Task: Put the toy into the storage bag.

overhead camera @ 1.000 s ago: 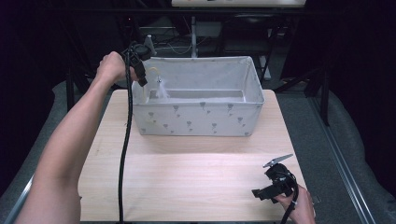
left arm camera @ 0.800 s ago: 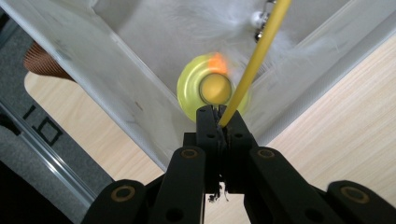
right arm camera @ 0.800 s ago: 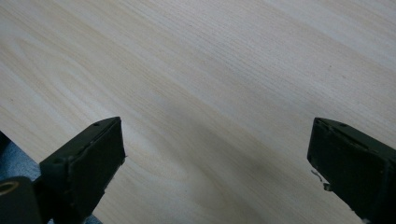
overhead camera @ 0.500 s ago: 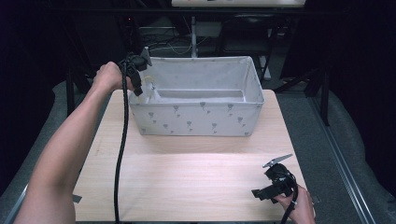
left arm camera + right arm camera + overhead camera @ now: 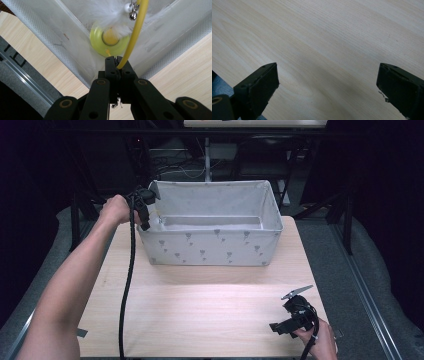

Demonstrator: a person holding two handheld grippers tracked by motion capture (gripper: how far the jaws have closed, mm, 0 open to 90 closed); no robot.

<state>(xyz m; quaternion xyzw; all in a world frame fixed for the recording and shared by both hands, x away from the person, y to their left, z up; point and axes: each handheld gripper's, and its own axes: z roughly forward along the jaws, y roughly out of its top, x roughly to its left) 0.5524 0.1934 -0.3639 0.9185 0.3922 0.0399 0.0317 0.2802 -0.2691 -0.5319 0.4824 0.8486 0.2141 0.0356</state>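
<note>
Over the bin's corner: left tongs pinch a yellow wand.

High view: at ten o'clock the left tongs (image 5: pixel 145 220) dip just inside the near-left corner of the grey fabric bin (image 5: pixel 210 251), which sits at twelve on the desk (image 5: pixel 200 305); at five o'clock the right tongs (image 5: pixel 280 327) lie low by the desk edge. Left gripper view: jaws pressed together on the yellow wand (image 5: pixel 135 32), its white feathers (image 5: pixel 107 12) and bell (image 5: pixel 133 16) over a yellow-green disc (image 5: pixel 110 41) in the bin. Right gripper view: jaws spread wide over bare desk.
</note>
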